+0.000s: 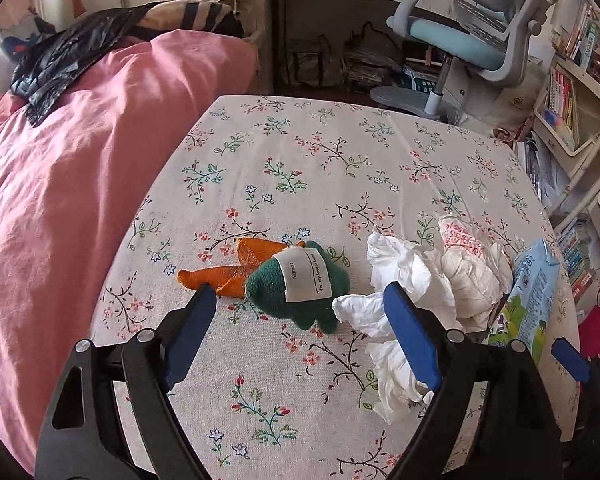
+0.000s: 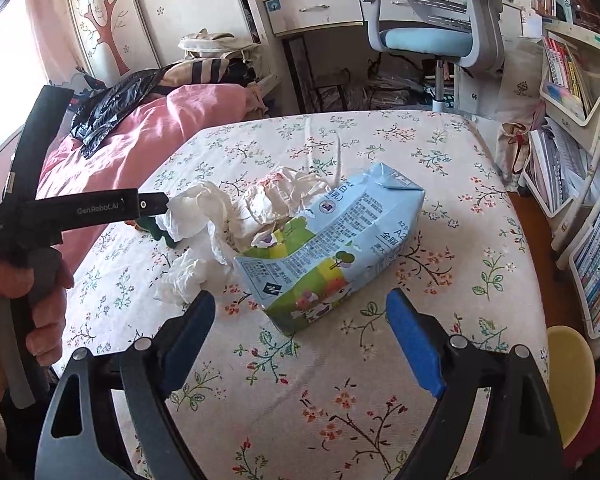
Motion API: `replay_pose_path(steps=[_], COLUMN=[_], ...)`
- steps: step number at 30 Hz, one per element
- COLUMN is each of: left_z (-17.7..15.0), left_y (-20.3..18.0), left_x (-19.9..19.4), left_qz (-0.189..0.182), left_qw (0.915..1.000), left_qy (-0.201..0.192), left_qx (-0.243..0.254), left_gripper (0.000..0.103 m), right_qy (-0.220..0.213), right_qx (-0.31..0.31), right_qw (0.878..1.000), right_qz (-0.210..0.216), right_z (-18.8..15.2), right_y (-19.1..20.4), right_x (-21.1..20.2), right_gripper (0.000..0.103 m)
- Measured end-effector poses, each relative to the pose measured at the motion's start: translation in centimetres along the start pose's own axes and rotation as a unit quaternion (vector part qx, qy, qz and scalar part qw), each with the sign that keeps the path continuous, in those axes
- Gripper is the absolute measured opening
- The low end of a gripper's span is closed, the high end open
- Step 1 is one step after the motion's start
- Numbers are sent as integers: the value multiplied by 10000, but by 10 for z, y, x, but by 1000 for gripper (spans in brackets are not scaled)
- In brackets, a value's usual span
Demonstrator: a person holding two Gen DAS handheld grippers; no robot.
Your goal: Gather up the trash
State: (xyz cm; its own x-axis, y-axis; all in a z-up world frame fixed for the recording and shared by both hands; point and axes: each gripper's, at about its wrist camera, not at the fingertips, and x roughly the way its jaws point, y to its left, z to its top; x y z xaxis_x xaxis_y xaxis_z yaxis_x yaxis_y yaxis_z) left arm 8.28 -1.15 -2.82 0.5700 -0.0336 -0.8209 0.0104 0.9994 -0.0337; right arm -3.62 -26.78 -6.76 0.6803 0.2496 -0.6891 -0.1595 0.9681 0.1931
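Jaws of both grippers gape wide, holding nothing, above tissues.

Both wrist views overlook the same tissues closely.

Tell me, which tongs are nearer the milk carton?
Right. The right tongs open just before the milk carton; the left tongs sit beside it, facing the tissues.

Crumpled white tissues lie heaped on the floral bench. A crushed blue-and-green milk carton lies on its side, touching the heap's right edge.
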Motion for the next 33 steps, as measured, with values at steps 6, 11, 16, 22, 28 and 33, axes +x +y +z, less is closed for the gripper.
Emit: replay_pose_path(steps=[6,11,16,22,28,33], left_z=[4,4,2,-6,-20,-34], left_y=[9,15,16,24,30,25], left_x=[0,-2,-8,-24,-33,-36], left_qz=[-89,-132,-100,-14,-120,-267], left_qw=[9999,9998,9997,9989,9985,9988], left_qy=[-9,-39,-151,-379,-376,-285], left_qx=[-112,-175,-158,-277,-390,-288], left_gripper=[82,82,82,82,82,82], right_qy=[18,51,66,79,203,372], right_qx=[-43,-78,-8,117,343,327], right_qw=[10000,9999,9999,9996,9982,9970], right_qz=[-80,-121,-153,-257,-450,-591], right_z=[2,3,8,15,20,19], right_y=[6,11,12,12,4,-3], right_x=[8,11,15,21,36,42], right_gripper=[85,85,88,90,91,88])
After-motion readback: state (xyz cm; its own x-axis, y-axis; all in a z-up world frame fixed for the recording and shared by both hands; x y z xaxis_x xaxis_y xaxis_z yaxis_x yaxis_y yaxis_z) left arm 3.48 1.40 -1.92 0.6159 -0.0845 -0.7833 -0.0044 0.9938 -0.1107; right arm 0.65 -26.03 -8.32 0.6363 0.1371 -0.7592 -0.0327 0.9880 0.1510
